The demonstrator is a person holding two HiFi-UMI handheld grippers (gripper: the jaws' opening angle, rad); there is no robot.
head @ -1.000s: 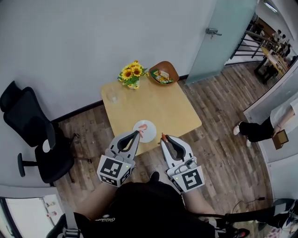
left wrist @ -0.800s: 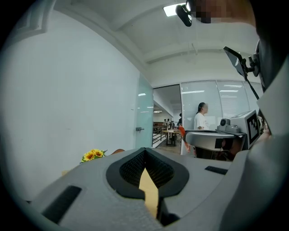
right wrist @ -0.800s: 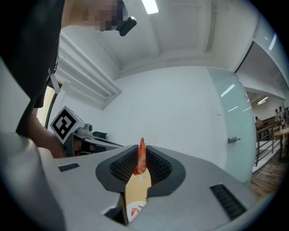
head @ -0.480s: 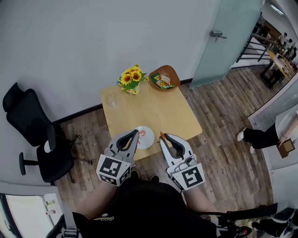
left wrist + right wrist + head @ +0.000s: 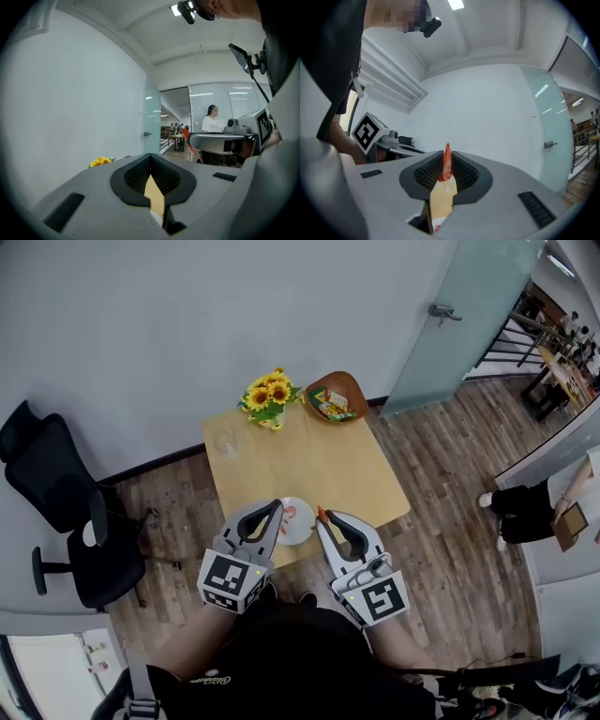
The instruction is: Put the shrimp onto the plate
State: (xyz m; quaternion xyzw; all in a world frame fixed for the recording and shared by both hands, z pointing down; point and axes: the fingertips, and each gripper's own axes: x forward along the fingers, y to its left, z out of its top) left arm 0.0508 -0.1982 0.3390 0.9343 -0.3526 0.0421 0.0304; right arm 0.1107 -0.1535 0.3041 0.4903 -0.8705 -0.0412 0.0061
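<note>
A white plate lies near the front edge of the small wooden table, and a pink shrimp rests on it. My left gripper hovers at the plate's left rim. It is shut, and in the left gripper view nothing shows between its jaws. My right gripper is just right of the plate, shut on an orange shrimp. That shrimp's tail sticks up past the jaws in the right gripper view.
Sunflowers, a wooden bowl of snacks and a clear glass stand along the table's far side. A black office chair is to the left. A glass door and a person are to the right.
Both grippers stay at the table's front edge by the plate. The right gripper still holds its shrimp and has edged slightly towards the plate.
</note>
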